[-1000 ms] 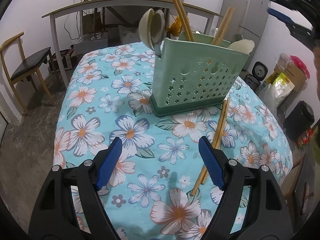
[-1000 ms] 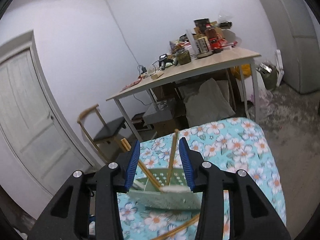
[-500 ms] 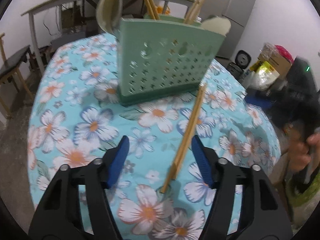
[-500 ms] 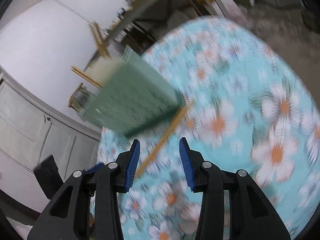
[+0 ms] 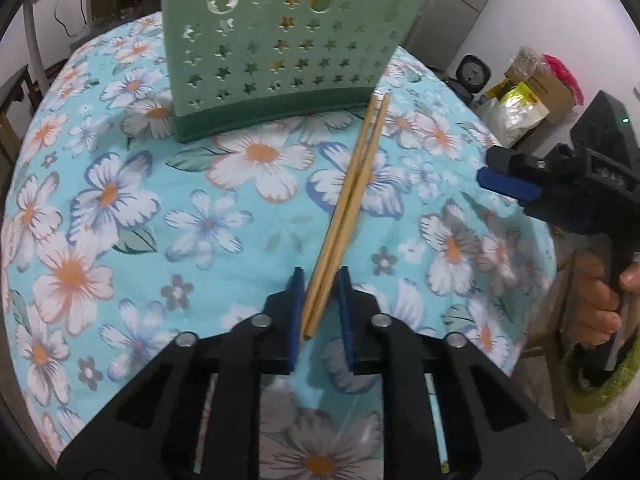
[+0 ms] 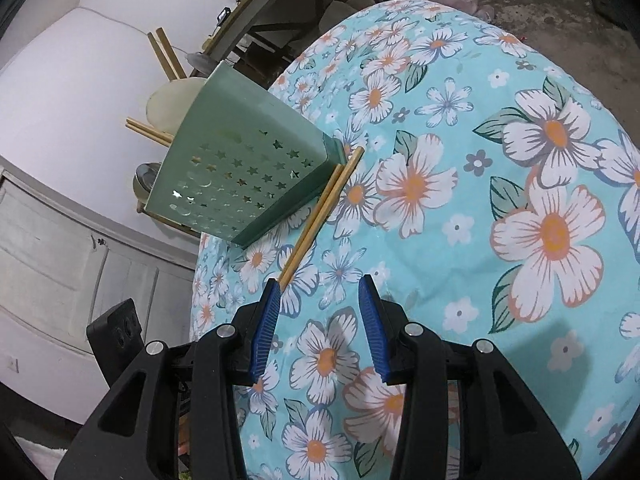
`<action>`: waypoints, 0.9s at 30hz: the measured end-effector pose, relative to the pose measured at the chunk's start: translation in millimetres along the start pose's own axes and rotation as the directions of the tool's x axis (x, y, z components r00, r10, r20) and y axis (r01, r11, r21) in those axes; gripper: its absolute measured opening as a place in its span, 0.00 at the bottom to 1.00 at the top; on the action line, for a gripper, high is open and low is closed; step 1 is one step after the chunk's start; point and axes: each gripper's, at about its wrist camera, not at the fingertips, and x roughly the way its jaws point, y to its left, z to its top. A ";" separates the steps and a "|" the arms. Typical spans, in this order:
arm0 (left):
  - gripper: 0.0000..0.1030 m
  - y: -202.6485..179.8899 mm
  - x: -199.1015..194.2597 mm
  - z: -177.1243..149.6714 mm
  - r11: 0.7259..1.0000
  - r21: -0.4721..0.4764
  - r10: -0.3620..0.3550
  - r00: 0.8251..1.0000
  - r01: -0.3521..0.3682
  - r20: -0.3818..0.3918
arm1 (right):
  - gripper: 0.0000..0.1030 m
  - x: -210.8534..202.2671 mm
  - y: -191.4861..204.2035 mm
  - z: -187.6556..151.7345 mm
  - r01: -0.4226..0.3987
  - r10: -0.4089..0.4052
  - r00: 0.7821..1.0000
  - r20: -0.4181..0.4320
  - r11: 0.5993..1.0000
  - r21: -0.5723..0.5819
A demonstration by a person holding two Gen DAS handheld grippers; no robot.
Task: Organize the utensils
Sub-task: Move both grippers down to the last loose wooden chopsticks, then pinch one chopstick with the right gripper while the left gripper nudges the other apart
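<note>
The left gripper [image 5: 320,296] has its blue pads narrowed around the near end of a pair of wooden chopsticks [image 5: 352,196] lying on the floral turquoise tablecloth [image 5: 120,200], their far tips at one o'clock touching the perforated green plastic utensil holder [image 5: 280,40]; the right gripper [image 6: 318,320] stands wide, holding nothing

The left wrist view sits low and close over the flowered bench [image 5: 120,208], looking along the chopsticks [image 5: 348,200] toward the green utensil holder [image 5: 280,40], which fills its upper edge. The right wrist view looks down across the same bench [image 6: 520,160] from the side, seemingly rolled, a little farther off. Both share the chopsticks [image 6: 320,212], the holder [image 6: 240,168] and the surrounding cloth
</note>
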 end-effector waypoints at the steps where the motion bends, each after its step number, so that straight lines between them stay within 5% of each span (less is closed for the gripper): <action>1: 0.09 -1.0 -0.6 -0.8 1.000 -0.002 -0.003 1.000 0.003 -0.002 | 0.39 -1.5 -1.0 -0.6 -0.001 0.001 1.000 0.000 1.000 0.003; 12: 0.05 -22.6 -13.9 -39.2 0.990 -0.050 -0.136 0.984 0.131 -0.114 | 0.39 -16.7 -7.7 -8.0 -0.002 0.002 1.000 0.012 1.000 0.014; 21: 0.05 -15.3 -42.3 -52.9 0.962 -0.106 -0.255 0.966 0.251 -0.027 | 0.39 -10.9 -0.8 -13.2 -0.003 0.003 1.000 -0.007 1.000 0.010; 27: 0.06 -17.8 -37.0 -57.0 0.955 -0.097 -0.288 0.956 0.281 -0.061 | 0.39 -3.2 7.0 -15.8 -0.003 0.003 1.000 -0.023 1.000 0.005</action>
